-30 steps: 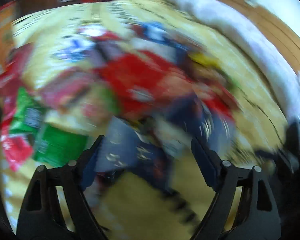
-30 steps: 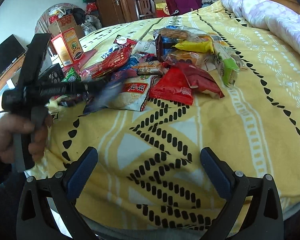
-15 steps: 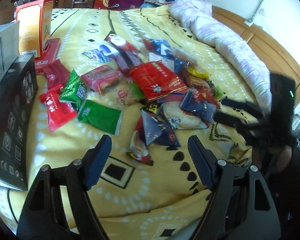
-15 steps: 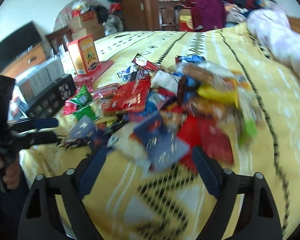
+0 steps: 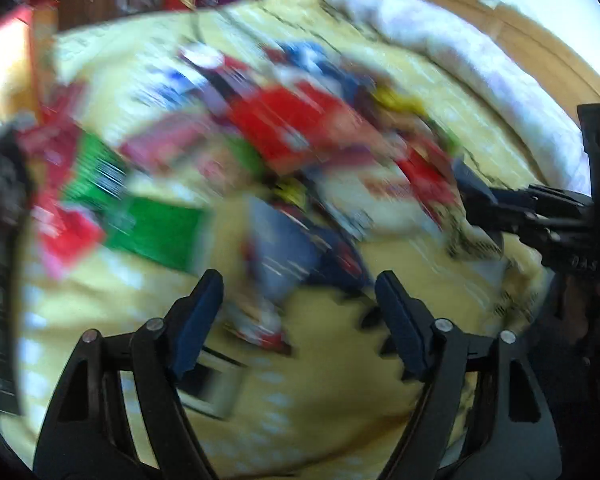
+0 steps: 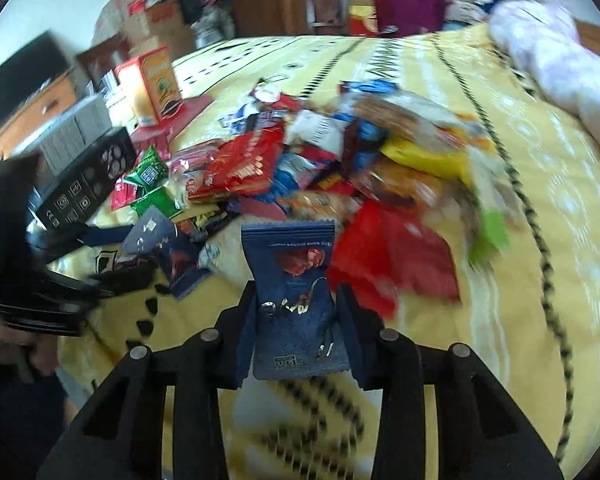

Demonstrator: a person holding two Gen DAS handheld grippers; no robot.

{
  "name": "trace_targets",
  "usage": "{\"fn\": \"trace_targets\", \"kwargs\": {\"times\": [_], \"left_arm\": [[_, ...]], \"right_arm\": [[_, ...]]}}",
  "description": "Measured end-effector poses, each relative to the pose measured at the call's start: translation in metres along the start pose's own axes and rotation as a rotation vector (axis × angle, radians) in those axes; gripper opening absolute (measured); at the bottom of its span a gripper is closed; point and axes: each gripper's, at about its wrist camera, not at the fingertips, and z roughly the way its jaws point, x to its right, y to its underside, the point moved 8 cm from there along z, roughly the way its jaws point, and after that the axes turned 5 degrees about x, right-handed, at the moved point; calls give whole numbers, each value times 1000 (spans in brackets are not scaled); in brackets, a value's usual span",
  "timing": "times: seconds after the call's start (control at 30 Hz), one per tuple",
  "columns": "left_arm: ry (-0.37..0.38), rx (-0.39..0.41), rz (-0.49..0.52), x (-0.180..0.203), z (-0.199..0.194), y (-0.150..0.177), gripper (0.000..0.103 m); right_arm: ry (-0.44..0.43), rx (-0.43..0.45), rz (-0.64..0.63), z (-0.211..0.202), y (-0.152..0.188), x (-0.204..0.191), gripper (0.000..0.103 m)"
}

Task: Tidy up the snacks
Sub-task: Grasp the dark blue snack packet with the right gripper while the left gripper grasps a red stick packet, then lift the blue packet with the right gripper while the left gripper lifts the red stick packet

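Right wrist view showed the right gripper [image 6: 296, 312] pinching a dark blue packet [image 6: 294, 300] whose slick wrapper risked slipping free; the left gripper [image 5: 300, 320] stood spread, empty.

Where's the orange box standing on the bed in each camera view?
Left wrist: orange box at the far left edge, upper corner, heavily blurred.
Right wrist: it stands upper left, behind the snack pile, beside the black box.
Shared landmark: the big red packet in the middle of the pile.
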Motion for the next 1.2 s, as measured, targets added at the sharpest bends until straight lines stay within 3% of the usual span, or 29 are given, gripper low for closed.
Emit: {"fn": "trace_targets", "kwargs": {"times": [0.07,0.13,0.33,0.47,0.63,0.73,0.8,0.97,1.07,1.2], "left_arm": [[211,-28,3,30,-15,7,72],[271,-12,-25,34,-30,9,69],[99,73,-144,-22,-44,-11,63],[-47,10,-189,-46,-16,-18,62],[-24,-43,-160,-30,15,-27,61],[107,-21,-110,1,12,-31,61],[149,-3,-78,11,5,-29,61],[4,6,-4,-4,-23,-7,63],[-26,2,37,-4,-35,5,71],[-83,-20,110,-9,-30,16,70]], "right_arm": [[26,-28,47,-5,17,12,42],[37,-56,74,-6,31,20,42],[15,-31,104,-10,40,26,42],[12,-26,110,-10,41,29,42],[9,-33,117,-5,45,30,42],[6,-32,118,-3,44,30,42],[2,-34,121,-1,45,30,42],[-13,-29,138,0,47,32,42],[-16,-24,141,0,47,32,42],[-17,-22,149,0,48,33,42]]}}
